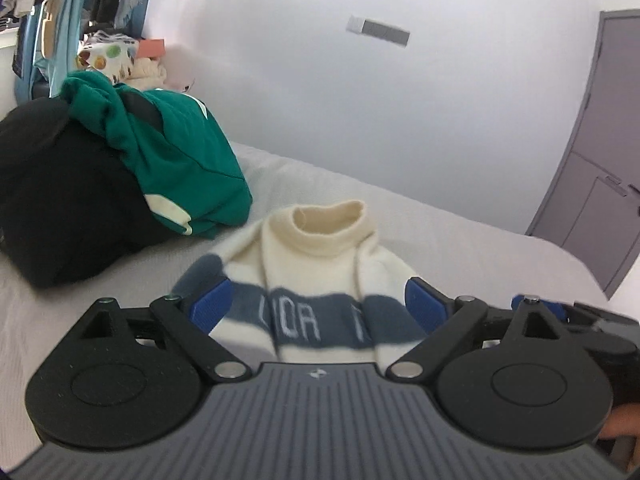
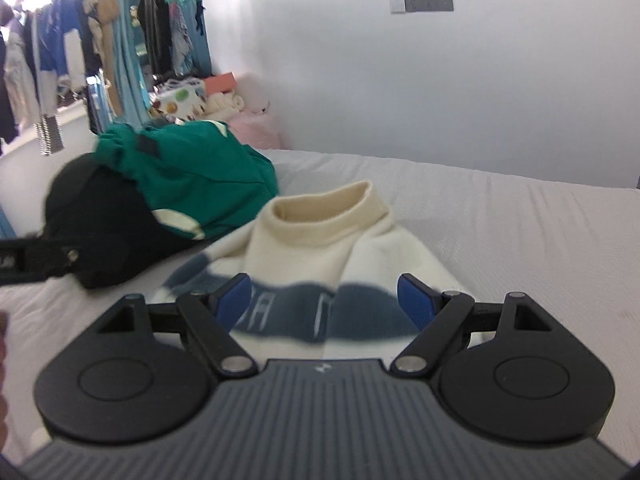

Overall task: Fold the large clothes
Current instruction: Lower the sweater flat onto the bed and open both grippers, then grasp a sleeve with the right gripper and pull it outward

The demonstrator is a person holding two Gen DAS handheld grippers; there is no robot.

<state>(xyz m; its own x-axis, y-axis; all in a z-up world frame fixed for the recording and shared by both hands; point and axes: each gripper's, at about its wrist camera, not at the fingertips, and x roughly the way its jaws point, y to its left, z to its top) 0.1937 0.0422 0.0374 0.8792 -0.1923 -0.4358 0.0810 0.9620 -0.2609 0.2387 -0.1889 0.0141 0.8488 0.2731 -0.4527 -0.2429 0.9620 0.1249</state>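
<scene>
The bed (image 2: 500, 216) lies bare right of the sweater (image 2: 320, 248); a pile of clothes (image 2: 168, 192) blocks the left.

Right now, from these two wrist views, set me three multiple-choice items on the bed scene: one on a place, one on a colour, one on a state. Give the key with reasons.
1. Where does the green sweatshirt lie?
A. On the black garment, left of the sweater
B. Hung on the door
C. Folded on top of the sweater

2. What colour is the band across the cream turtleneck sweater?
A. Red
B. Slate blue
C. Yellow

3. How do the left gripper and right gripper stand?
A. Both clamped on the collar
B. One open, one shut on a sleeve
C. Both open, holding nothing

Key: 1 A, the green heap rests on the black one at the left of the bed. 2 B, a slate-blue stripe with pale letters crosses the chest. 3 C, both pairs of blue pads stand wide apart and nothing is pinched between them.
</scene>
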